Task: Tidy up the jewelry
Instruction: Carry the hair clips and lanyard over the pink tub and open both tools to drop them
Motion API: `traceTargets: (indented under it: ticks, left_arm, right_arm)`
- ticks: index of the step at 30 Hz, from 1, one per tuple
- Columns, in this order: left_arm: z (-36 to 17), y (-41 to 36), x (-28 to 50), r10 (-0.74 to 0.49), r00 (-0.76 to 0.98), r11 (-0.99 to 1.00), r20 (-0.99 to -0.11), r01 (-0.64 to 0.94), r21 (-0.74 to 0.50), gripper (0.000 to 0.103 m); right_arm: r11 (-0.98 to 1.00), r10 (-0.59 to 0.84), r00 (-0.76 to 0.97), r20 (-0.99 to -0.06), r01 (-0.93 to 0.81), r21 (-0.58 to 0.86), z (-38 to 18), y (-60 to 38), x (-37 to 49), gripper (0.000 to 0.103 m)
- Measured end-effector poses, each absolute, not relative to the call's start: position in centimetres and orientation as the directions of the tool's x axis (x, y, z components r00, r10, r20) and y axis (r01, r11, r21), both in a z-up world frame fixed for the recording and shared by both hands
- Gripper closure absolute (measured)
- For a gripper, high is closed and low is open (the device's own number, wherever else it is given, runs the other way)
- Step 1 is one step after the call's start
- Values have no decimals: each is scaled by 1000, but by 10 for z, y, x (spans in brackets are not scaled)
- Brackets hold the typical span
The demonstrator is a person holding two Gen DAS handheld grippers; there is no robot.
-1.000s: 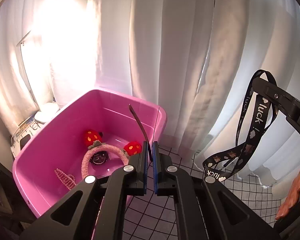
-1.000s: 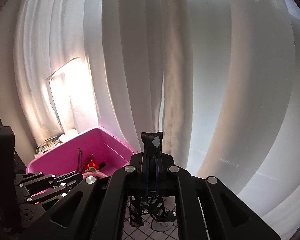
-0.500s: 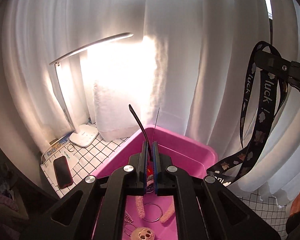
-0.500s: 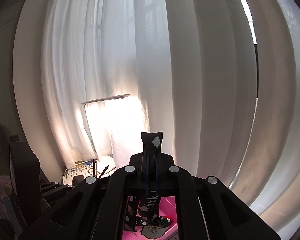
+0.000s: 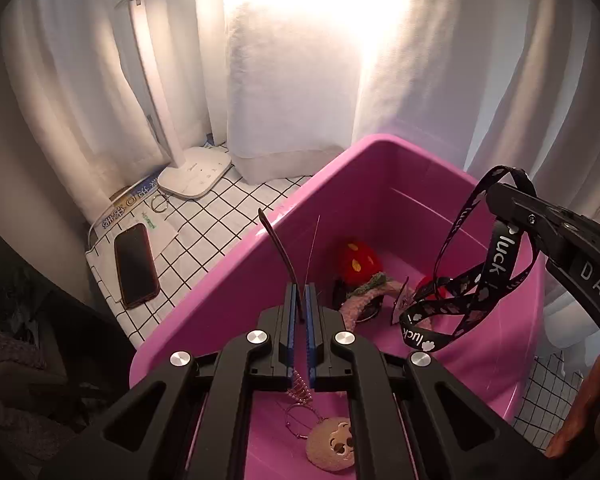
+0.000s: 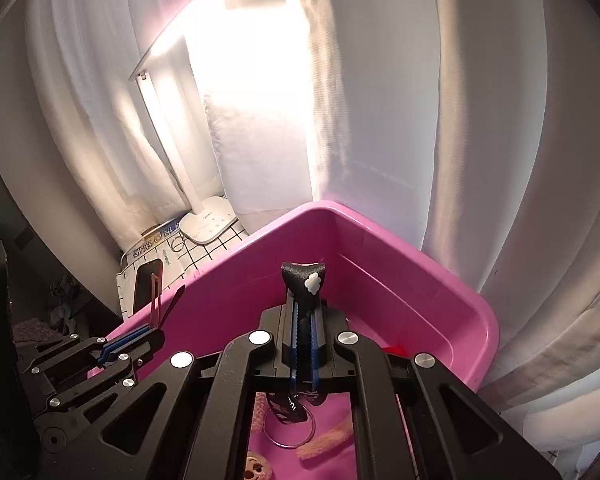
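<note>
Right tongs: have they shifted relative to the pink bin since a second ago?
Yes. The right tongs, shut on the black lanyard, were beside the pink bin at its right; now they are over it, the lanyard hanging inside.

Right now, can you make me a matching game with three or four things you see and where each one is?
Things:
1. lanyard
2. phone
3. strawberry toy
4. lamp

Places:
A. lying flat on the checked cloth, left of the bin
B. inside the pink bin, on its floor
C. pinched in the right gripper, dangling over the bin
D. standing by the white curtain

Pairs: 1-C, 2-A, 3-B, 4-D
</note>
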State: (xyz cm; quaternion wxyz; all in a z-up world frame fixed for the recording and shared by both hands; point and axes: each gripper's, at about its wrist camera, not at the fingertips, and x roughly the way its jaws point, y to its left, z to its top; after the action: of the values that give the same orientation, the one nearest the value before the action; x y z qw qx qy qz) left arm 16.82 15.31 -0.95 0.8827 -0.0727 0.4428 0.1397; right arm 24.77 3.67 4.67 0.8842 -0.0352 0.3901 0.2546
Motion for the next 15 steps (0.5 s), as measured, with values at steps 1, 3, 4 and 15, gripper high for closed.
traceTargets:
  ticks: [1, 3, 4, 15]
  left_arm:
    - [-15, 155, 169, 177, 554, 949, -813, -316, -8, 98]
    - [-25, 157, 168, 175, 528, 945, -831, -326, -8, 98]
    - [-30, 158, 168, 170, 516, 944, -839, -330, -11, 98]
    - [-49, 166, 170, 148, 446, 936, -883, -352, -21, 97]
  right_arm:
    - [873, 410, 558, -722, -469, 134, 41, 39, 249, 98]
    - [881, 387, 543, -745, -455, 127, 30, 42, 252, 98]
    - [884, 377, 536, -755, -452, 121, 25, 46, 255, 98]
    - [906, 307, 481, -821, -413, 97, -4, 46, 261, 98]
